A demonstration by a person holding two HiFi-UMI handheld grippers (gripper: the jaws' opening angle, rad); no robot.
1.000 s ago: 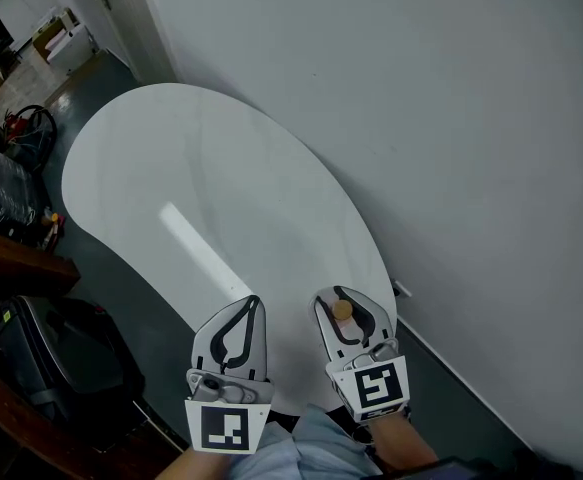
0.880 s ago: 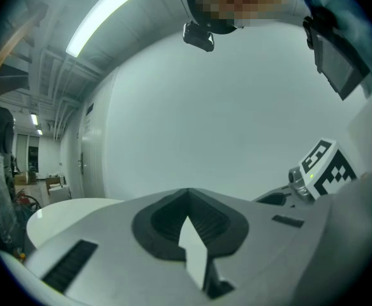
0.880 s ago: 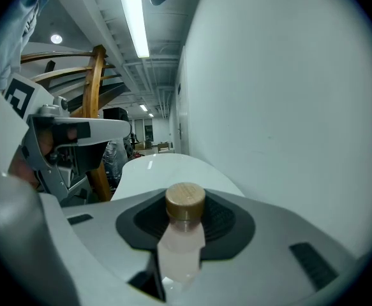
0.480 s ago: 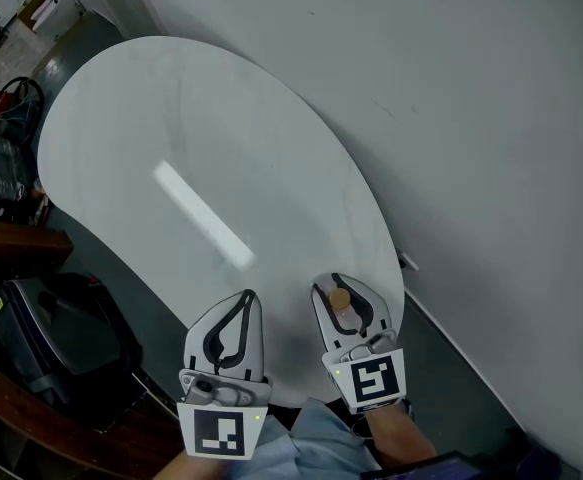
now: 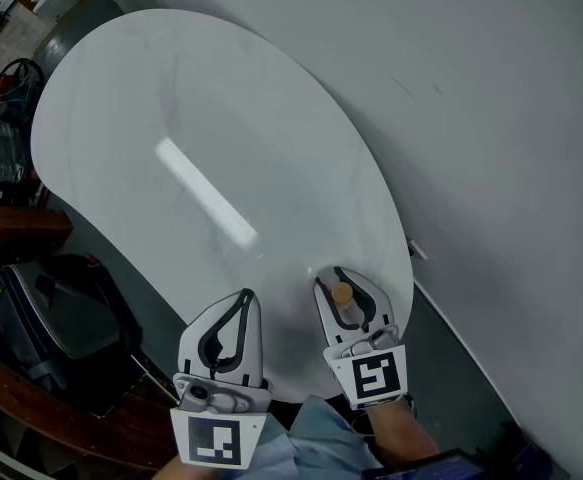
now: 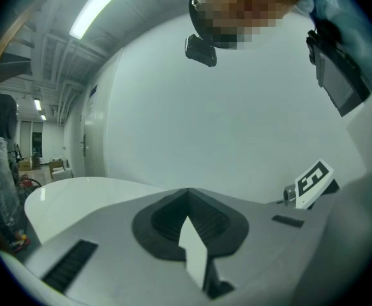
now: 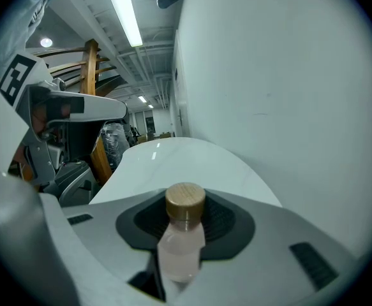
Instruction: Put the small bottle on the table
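Still gripped: small bottle over the desk's near edge

Nearest, at the desk's near edge, a pale sleeve (image 5: pixel 306 446) leads up to the two grippers, side by side. The left gripper (image 5: pixel 247 296) has its jaws pressed together with nothing between them. The right gripper (image 5: pixel 333 276) is clamped on the small bottle (image 7: pixel 183 238), a clear bottle with a round wooden cap. It stands upright between the dark pads and sits above the desk's near right rim, not set down on it.

Compared with a second ago, both grippers keep the same spacing and the same jaw state, and the bottle has not shifted in its grip. The left gripper's marker cube now sits lower in the head view. From the left gripper view, the right gripper's marker cube shows lower and smaller than before.

Beyond the grippers, the white oval desk (image 5: pixel 211 118) stretches away bare, with a strip of reflected light across its middle. More of its top fills the head view than earlier, and the right gripper view also shows more of it ahead. A dark case (image 5: pixel 56 328) stands on the floor left of the desk. A pale wall (image 5: pixel 491 118) runs along the desk's right side.
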